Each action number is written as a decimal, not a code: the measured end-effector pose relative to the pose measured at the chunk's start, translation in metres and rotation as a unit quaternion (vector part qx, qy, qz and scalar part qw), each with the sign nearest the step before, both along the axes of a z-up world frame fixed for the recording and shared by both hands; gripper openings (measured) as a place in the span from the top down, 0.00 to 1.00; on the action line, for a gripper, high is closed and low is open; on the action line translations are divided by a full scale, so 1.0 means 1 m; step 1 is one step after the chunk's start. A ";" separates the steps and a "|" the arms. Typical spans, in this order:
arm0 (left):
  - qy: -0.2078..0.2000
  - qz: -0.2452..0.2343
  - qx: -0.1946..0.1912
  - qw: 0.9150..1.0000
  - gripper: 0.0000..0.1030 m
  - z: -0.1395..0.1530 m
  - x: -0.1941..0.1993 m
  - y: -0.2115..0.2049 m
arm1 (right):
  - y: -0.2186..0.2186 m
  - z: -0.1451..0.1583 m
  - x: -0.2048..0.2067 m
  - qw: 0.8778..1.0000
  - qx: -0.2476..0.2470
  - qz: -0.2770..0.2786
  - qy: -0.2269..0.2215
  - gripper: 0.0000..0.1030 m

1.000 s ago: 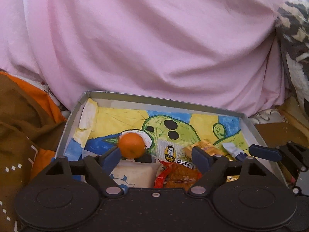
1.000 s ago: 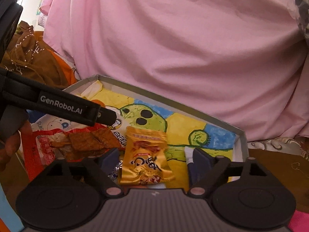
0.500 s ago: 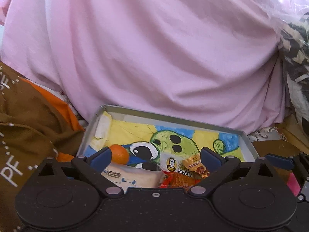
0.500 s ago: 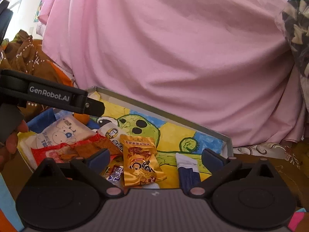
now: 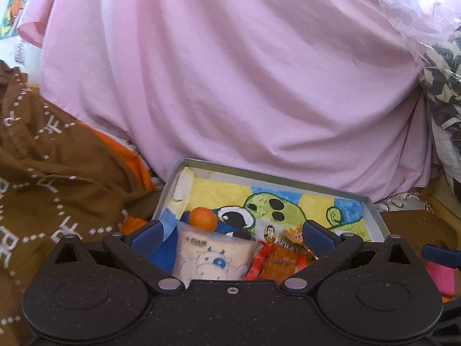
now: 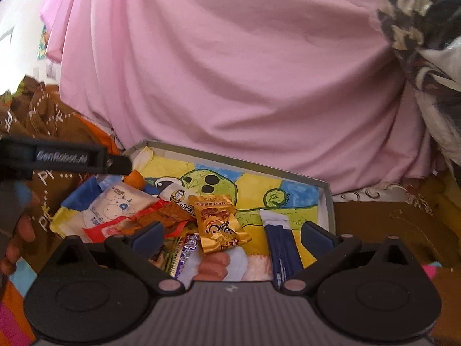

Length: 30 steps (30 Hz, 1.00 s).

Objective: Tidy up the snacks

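Note:
A shallow grey box [image 5: 374, 210] [image 6: 325, 190] with a cartoon drawing on its floor holds the snacks. In the left wrist view an orange [image 5: 202, 219], a white cow-print packet [image 5: 213, 258] and a red-orange packet [image 5: 281, 259] lie in it. My left gripper [image 5: 230, 235] is open above them, holding nothing. The right wrist view shows a gold packet [image 6: 220, 225], a blue-and-white stick packet [image 6: 281, 245], the cow-print packet [image 6: 115, 204] and a purple wrapper [image 6: 187, 252]. My right gripper [image 6: 230, 235] is open above these, also with nothing in it. The left gripper's arm [image 6: 63, 158] crosses the left edge.
A big pink cloth [image 5: 245, 86] rises right behind the box. Brown patterned fabric [image 5: 43, 178] with orange underneath lies to the left. A dark patterned bundle [image 6: 417, 28] sits at the upper right. A hand [image 6: 17, 230] holds the left gripper. Something bright pink [image 5: 440, 276] lies at the right.
Both grippers have drawn back and up from the box, which now looks smaller and farther. The orange that sat by the left gripper's finger now lies beyond it in the box.

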<state>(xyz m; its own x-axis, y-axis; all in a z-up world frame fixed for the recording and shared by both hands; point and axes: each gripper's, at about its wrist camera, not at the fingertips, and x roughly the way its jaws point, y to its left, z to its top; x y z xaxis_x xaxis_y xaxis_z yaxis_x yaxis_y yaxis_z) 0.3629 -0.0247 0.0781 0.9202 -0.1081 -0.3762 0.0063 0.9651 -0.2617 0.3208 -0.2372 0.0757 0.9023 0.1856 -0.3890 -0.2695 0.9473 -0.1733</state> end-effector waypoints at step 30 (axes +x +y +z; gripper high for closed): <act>-0.023 0.041 0.028 0.998 0.01 -0.015 -0.138 0.019 | 0.001 -0.019 -0.118 0.994 0.085 -0.064 -0.037 0.00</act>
